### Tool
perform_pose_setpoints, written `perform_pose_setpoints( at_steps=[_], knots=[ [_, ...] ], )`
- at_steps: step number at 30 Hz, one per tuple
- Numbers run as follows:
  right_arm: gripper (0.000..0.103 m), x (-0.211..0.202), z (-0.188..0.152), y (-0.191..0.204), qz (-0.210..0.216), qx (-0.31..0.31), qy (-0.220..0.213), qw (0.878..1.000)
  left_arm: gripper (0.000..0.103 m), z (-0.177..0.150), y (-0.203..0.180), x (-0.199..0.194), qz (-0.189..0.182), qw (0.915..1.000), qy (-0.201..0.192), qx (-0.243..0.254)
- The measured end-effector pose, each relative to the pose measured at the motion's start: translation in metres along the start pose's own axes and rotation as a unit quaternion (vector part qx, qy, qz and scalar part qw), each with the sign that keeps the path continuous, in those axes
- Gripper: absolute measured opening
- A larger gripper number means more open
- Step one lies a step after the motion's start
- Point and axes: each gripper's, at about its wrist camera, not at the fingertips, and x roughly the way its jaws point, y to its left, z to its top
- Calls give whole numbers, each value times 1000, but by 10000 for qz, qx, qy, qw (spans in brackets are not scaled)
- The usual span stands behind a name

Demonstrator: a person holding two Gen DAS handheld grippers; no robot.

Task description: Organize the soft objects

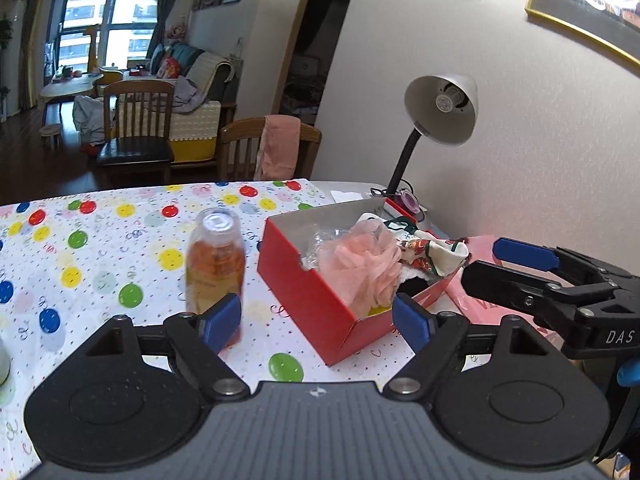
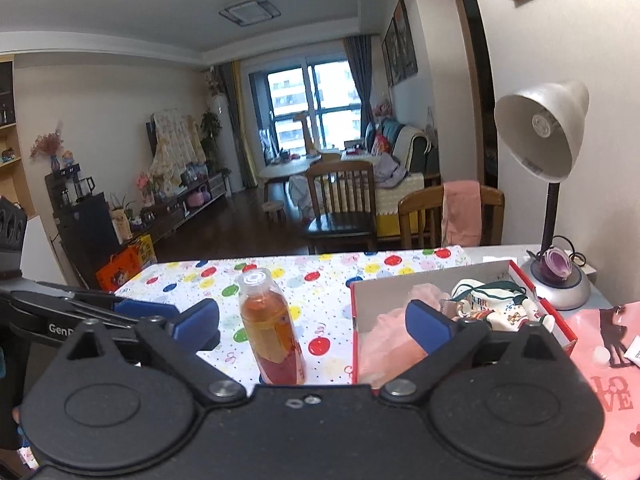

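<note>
While both tools, left tool (image 1: 316, 318) and right tool (image 2: 314, 326), hang apart and empty, soft cloths (image 1: 368, 264) already fill the red box (image 1: 304, 296); steer clear of the bottle (image 1: 215, 264) on the surface (image 1: 120, 240).

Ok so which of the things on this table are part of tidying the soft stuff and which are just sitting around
Part of the job:
- red cardboard box
- pink mesh bath puff inside it
- white printed cloth with green trim inside it

Just lying about:
- clear plastic bottle of amber drink
- grey gooseneck desk lamp
- pink paper bag
</note>
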Motion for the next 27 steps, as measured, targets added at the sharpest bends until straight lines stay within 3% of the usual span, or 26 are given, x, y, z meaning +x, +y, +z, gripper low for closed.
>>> perform_pose_setpoints(
  at_steps=[5,13,27],
  knots=[
    [103,-5,-8,15,-96,-37,-115,9999,87,-9,11,-18,11,9999,-139,-58],
    [103,-14,-20,26,-218,217,-55,9995,100,-20,9,-43,-73,9992,-400,33],
    [103,-23,-31,44,-169,276,-70,9995,103,-33,0,-76,182,9948,-900,443]
  ],
)
